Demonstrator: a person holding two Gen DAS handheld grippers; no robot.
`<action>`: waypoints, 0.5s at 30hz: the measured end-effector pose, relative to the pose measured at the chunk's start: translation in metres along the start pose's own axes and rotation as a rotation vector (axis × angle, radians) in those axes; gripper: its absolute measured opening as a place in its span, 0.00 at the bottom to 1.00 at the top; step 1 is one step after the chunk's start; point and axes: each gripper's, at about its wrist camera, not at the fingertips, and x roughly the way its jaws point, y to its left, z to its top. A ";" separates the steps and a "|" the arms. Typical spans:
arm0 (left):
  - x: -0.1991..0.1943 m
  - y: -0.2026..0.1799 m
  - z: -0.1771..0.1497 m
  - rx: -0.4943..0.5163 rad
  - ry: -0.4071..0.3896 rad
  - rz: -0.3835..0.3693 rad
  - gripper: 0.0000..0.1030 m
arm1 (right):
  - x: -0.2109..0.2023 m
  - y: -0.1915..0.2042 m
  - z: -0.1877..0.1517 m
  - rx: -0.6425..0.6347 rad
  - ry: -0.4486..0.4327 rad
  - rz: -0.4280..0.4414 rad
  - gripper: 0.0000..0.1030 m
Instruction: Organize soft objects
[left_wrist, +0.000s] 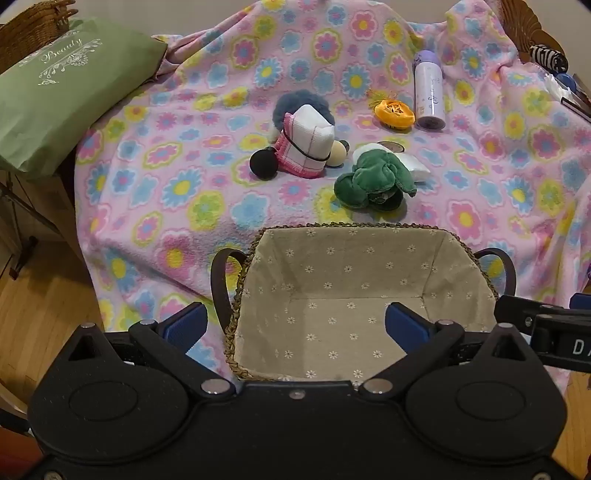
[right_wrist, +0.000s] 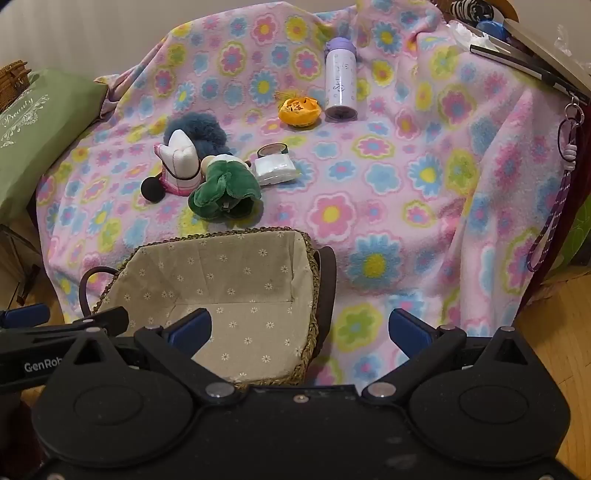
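Observation:
A cloth-lined woven basket (left_wrist: 258, 280) (right_wrist: 310, 266) sits empty at the near edge of a flowered blanket. Beyond it lie a green plush toy (left_wrist: 373, 181) (right_wrist: 221, 192), a pink-and-white rolled cloth (left_wrist: 306, 146) (right_wrist: 181, 162) with a band, a blue fluffy pompom (left_wrist: 299, 105) (right_wrist: 203, 127), a black ball (left_wrist: 263, 164) (right_wrist: 153, 190) and an orange soft flower (left_wrist: 394, 111) (right_wrist: 299, 109). My left gripper (left_wrist: 295, 326) is open and empty above the basket. My right gripper (right_wrist: 299, 328) is open and empty over the basket's right rim.
A purple-capped bottle (left_wrist: 428, 92) (right_wrist: 340, 83), a white packet (left_wrist: 412, 162) (right_wrist: 277, 168) and a tape roll (right_wrist: 272, 149) lie on the blanket (left_wrist: 166, 184) (right_wrist: 424, 184). A green pillow (left_wrist: 55, 92) (right_wrist: 33, 129) is at left. Books and a lanyard (right_wrist: 554, 206) are at right.

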 end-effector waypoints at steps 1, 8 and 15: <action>0.000 0.000 0.000 0.005 0.002 0.004 0.96 | 0.000 0.000 0.000 0.001 0.000 0.001 1.00; -0.001 -0.002 -0.003 -0.002 0.015 0.002 0.97 | 0.001 0.001 0.000 0.004 0.004 0.000 1.00; 0.003 -0.003 -0.002 -0.002 0.021 -0.004 0.96 | 0.004 0.001 0.001 0.007 0.010 0.002 1.00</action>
